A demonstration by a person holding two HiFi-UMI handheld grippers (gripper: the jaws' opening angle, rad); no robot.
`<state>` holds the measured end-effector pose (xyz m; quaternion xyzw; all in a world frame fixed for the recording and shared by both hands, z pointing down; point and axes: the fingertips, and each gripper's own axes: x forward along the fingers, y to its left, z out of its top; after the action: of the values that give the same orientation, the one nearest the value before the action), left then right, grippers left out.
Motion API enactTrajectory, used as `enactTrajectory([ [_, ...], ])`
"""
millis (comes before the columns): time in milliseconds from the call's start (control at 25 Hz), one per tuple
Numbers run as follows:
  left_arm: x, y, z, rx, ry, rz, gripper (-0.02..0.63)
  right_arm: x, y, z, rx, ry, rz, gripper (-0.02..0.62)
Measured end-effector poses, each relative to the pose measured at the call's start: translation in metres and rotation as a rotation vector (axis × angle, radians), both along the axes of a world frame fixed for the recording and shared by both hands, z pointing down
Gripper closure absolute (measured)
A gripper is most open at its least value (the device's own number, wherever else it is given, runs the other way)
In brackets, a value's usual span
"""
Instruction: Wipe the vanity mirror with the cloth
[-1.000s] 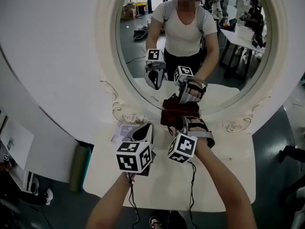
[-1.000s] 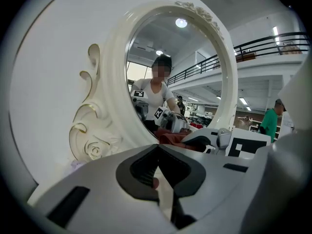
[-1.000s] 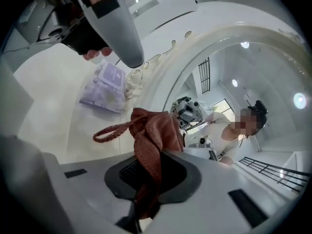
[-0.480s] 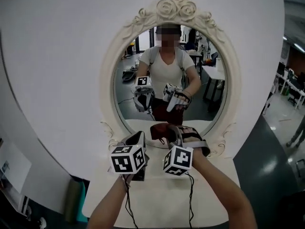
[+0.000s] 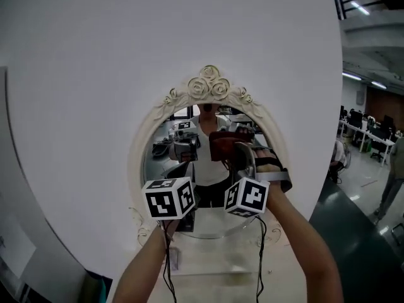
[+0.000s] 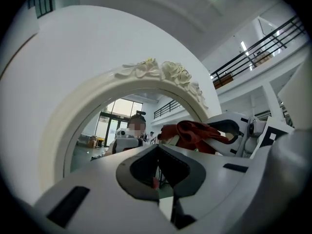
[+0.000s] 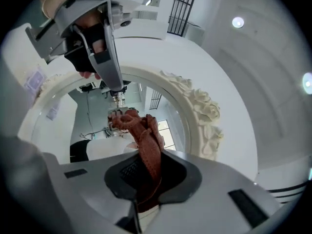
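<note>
The left gripper (image 5: 184, 169) hovers before the vanity mirror (image 5: 158, 160), toward 9 o'clock of the glass, its jaws pressed together on nothing. The red cloth (image 5: 222, 144) was bunched at the lower rim at 6 o'clock a second ago and has now risen to about 1 o'clock of the glass. It is pinched firmly in the jaws of the right gripper (image 5: 243, 153). The wipe seems to be reaching the upper glass, though contact cannot be confirmed.
</note>
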<state>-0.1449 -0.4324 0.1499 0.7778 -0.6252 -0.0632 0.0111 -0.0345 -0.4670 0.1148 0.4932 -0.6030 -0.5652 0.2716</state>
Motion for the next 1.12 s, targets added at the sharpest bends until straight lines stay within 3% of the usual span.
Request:
enactTrajectory([
  [160, 0.018, -0.017, -0.009, 0.014, -0.018, 0.009, 0.598, 0.012, -0.007, -0.028, 0.094, 0.011, 0.022, 0.535],
  [320, 0.036, -0.029, -0.010, 0.019, -0.015, 0.037, 0.598, 0.014, -0.016, -0.028, 0.140, 0.099, 0.068, 0.535],
  [520, 0.058, -0.035, 0.007, 0.005, -0.055, 0.062, 0.598, 0.019, -0.020, -0.009, 0.117, 0.131, 0.063, 0.535],
  [760, 0.067, -0.035, 0.035, -0.031, -0.041, 0.096, 0.598, 0.030, -0.026, 0.013, 0.056, 0.150, 0.087, 0.535],
  [1120, 0.081, -0.018, 0.138, -0.197, -0.030, 0.122, 0.598, 0.044, -0.031, 0.110, -0.063, 0.156, 0.128, 0.535],
])
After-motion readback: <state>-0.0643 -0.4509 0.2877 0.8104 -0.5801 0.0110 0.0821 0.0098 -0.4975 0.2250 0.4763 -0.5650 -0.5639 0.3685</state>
